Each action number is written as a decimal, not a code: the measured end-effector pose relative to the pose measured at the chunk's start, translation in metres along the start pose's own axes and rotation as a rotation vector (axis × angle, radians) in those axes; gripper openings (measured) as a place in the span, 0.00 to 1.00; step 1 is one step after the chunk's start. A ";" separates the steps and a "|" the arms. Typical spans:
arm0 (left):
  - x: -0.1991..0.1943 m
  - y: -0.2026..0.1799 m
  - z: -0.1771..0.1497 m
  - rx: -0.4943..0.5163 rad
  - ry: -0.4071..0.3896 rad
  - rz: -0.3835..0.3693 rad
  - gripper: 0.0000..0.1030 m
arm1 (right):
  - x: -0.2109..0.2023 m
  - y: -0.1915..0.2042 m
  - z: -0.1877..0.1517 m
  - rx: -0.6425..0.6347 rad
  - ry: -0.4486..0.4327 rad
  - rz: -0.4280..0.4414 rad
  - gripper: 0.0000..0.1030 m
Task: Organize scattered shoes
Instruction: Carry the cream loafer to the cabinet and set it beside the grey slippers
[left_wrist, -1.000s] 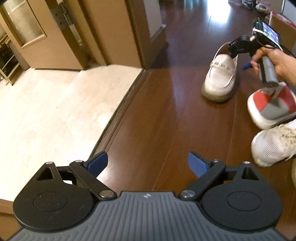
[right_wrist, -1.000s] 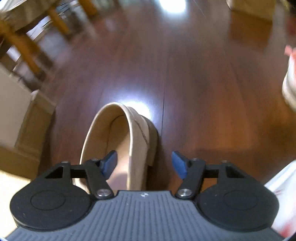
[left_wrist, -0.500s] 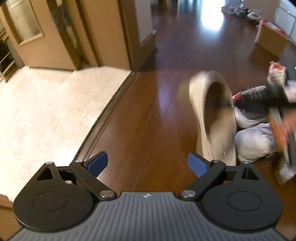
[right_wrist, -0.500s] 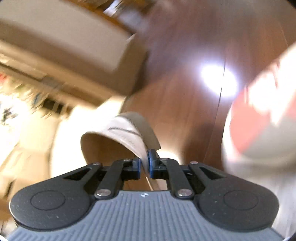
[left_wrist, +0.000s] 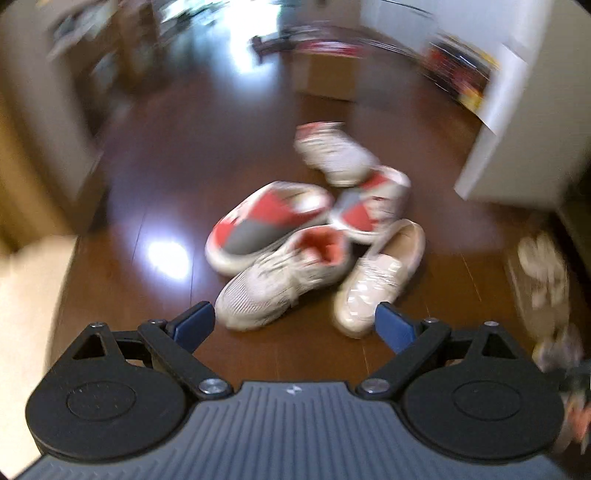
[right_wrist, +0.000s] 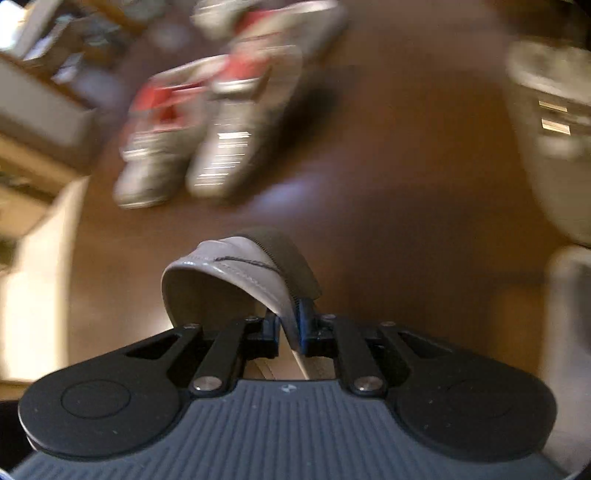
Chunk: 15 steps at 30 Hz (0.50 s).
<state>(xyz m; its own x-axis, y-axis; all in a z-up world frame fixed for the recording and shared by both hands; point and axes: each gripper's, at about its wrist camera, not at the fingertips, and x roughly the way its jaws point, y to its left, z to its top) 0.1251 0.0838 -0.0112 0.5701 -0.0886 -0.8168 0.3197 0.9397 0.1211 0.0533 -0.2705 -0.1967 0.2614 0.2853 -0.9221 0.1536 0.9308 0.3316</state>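
My left gripper (left_wrist: 293, 325) hangs open and empty above a pile of shoes on the dark wood floor. The pile holds two red-and-grey slippers (left_wrist: 266, 221) (left_wrist: 369, 206), a white mesh sneaker (left_wrist: 280, 284) with coral lining, a cream loafer (left_wrist: 380, 280) and another white sneaker (left_wrist: 336, 155). In the right wrist view my right gripper (right_wrist: 288, 325) pinches the side wall of a second cream loafer (right_wrist: 236, 266) near its heel and holds it off the floor. Its jaws are opening slightly, with the wall still between the pads. The pile (right_wrist: 221, 122) shows blurred beyond it.
A white cabinet (left_wrist: 517, 110) stands at the right and a cardboard box (left_wrist: 325, 77) behind the pile. A pale tiled step (left_wrist: 33, 295) lies at the left. More pale shoes (left_wrist: 543, 280) blur at the right edge. Both views are smeared by motion.
My right gripper closed on the loafer's heel wall, lifted it and carried it across the floor. My left gripper swung from the tiled step over to the shoe pile, staying open.
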 end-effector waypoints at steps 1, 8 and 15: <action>-0.002 -0.020 0.007 0.073 0.009 0.016 0.93 | 0.000 -0.023 -0.005 0.028 -0.004 -0.026 0.26; -0.009 -0.102 0.027 0.188 0.139 -0.085 0.94 | -0.048 -0.080 -0.073 0.113 -0.341 0.111 0.99; 0.009 -0.175 0.002 0.231 0.156 -0.142 0.94 | 0.029 -0.037 -0.123 -0.359 -0.221 -0.226 0.99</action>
<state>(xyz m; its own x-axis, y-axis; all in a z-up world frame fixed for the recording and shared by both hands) 0.0752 -0.0824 -0.0386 0.3903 -0.1453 -0.9091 0.5616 0.8201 0.1101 -0.0619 -0.2684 -0.2598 0.4617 0.0470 -0.8858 -0.0988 0.9951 0.0014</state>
